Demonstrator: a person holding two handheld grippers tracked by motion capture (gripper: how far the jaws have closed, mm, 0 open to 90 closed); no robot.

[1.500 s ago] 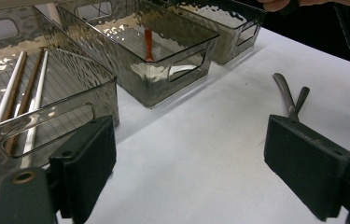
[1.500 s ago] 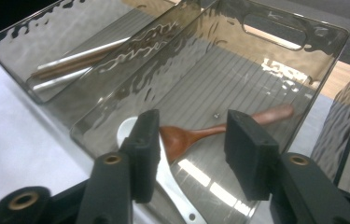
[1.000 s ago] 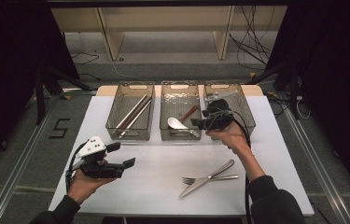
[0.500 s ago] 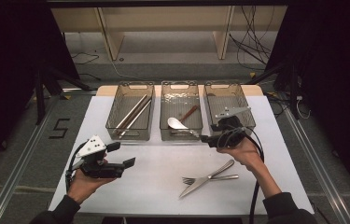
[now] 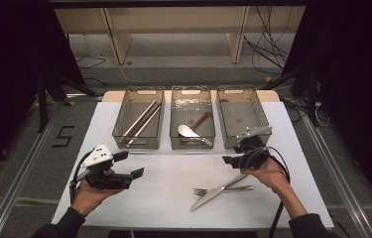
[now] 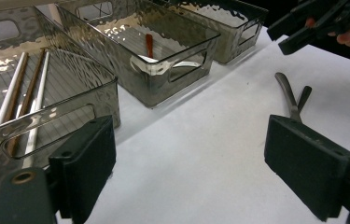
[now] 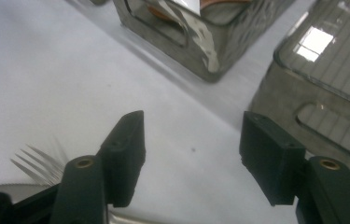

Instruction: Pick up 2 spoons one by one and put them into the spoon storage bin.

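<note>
My right gripper (image 5: 233,160), right of the middle, has been closing its jaws, yet they are apart with nothing between. The fork (image 5: 212,190) and knife (image 5: 218,191) lie crossed just below it.

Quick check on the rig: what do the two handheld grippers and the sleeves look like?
Both are black. The left gripper carries a pale grey three-cornered plate; the right gripper has a grey plate too. Each jaw ends in a blocky black pad. Black cables trail from both. The sleeves are dark.

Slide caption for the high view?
Right claw open above fork and knife; three bins behind.
</note>
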